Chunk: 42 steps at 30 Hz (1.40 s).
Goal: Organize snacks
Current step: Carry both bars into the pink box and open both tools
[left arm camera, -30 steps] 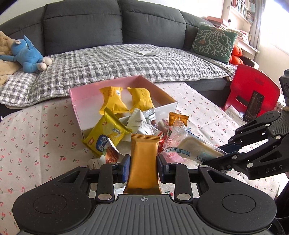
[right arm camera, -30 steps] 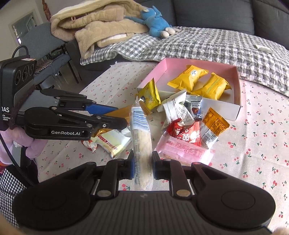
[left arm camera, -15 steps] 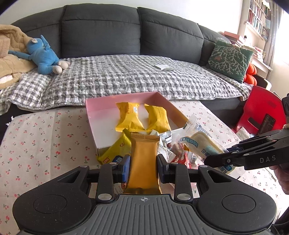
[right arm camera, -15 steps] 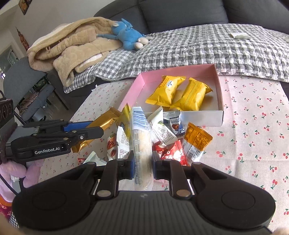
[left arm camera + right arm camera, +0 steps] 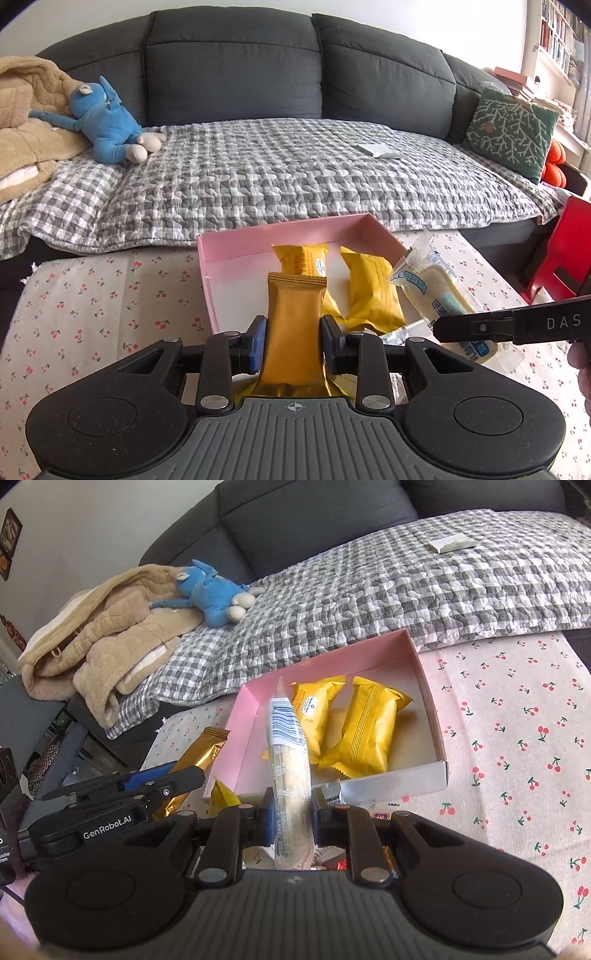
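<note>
Left tool (image 5: 293, 341): clamped on a gold snack bar (image 5: 293, 332), held upright at the near edge of the pink box (image 5: 236, 247). Right tool (image 5: 292, 812): clamped on a clear-wrapped cake (image 5: 290, 775), its tip over the box's near-left part. Box contents: two yellow packets (image 5: 364, 729), lying toward the right wall. Bench (image 5: 517, 720): cherry-print cloth; loose snacks hidden under the tools. Advice: carry each item over the bare left floor of the box, lower flat, release one tool at a time so wrappers do not collide.
</note>
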Each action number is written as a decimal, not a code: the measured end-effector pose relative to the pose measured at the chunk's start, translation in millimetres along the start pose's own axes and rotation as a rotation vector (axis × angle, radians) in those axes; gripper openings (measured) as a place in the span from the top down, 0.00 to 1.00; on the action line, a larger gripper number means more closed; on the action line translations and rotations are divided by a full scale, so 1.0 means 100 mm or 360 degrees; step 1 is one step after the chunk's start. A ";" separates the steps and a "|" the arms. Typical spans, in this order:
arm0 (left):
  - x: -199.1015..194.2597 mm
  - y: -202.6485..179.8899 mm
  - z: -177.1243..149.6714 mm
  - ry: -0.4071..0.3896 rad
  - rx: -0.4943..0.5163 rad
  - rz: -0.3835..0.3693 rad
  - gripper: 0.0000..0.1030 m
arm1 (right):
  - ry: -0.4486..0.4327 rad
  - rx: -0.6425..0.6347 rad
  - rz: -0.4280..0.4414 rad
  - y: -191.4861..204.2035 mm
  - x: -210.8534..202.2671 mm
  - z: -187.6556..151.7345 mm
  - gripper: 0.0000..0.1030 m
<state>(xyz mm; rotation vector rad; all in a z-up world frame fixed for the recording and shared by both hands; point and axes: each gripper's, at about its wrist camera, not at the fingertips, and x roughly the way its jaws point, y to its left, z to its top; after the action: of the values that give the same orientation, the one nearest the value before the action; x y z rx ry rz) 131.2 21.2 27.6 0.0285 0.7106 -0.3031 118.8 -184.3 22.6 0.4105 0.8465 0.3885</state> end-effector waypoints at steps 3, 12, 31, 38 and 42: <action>0.20 0.06 0.11 0.0014 -0.0037 0.0047 0.72 | -0.0038 0.0075 0.0013 -0.08 0.08 0.09 0.84; 0.68 0.17 0.29 0.0039 -0.0071 0.0198 0.72 | -0.0102 0.0245 -0.0004 -0.31 0.33 0.29 0.84; 1.25 0.20 0.33 0.0101 -0.0047 0.0390 0.72 | -0.0137 0.0274 0.0024 -0.38 0.70 0.44 0.84; 1.30 0.25 0.33 0.0095 -0.0067 0.0410 0.71 | -0.0146 0.0273 0.0010 -0.43 0.73 0.44 0.83; 1.33 0.24 0.32 0.0097 -0.0038 0.0370 0.68 | -0.0160 0.0251 -0.0006 -0.40 0.72 0.44 0.74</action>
<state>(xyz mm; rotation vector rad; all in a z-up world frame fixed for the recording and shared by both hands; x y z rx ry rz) 253.6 4.9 -36.1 0.0976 0.7634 -0.0712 203.6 -192.2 -17.1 0.5699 0.7825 0.2957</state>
